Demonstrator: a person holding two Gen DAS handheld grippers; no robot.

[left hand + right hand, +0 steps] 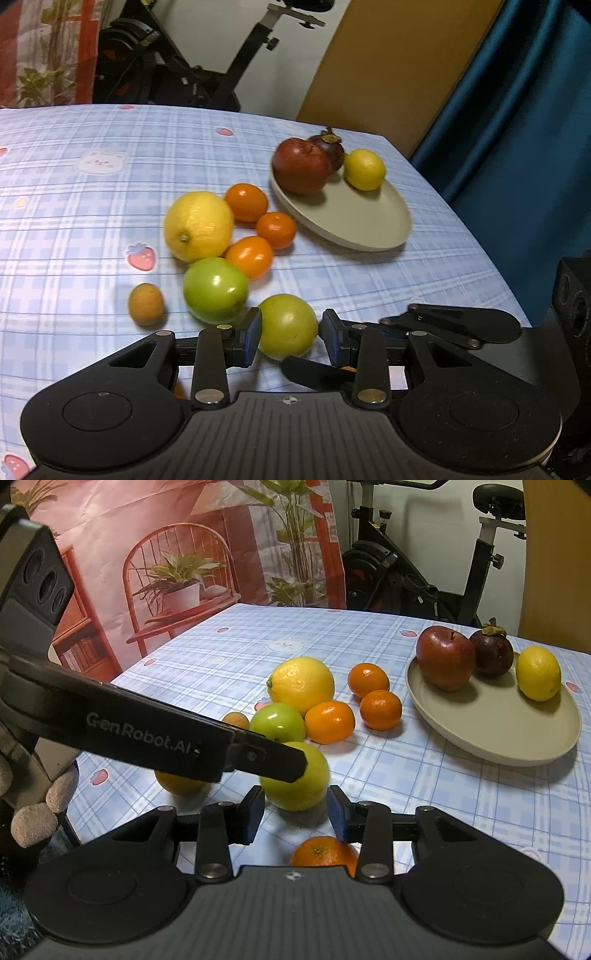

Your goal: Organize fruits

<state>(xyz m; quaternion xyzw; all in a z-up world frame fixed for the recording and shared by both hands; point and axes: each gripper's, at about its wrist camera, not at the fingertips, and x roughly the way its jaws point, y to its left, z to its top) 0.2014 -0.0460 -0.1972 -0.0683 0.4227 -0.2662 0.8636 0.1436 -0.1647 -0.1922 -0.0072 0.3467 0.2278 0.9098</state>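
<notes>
Straddling a green round fruit (287, 326) near the table's front edge, the left gripper (290, 338) has one blue pad against the fruit's left side and the other just clear of its right side, so it is not yet clamped. The fruit is nearly a ball with no clear long axis (I cannot tell which way its stem end faces). The right gripper (295, 816) sits just behind the same fruit, jaws apart with nothing between them, a mandarin (325, 854) beneath it. Farther back on the checked tablecloth (74, 221) cluster a large lemon (198, 226), its nub end turned toward the left camera, three mandarins and another green fruit (215, 290). A beige plate (354, 221) holds an upright apple (301, 166), a mangosteen (328, 147) and a small lemon (365, 170).
</notes>
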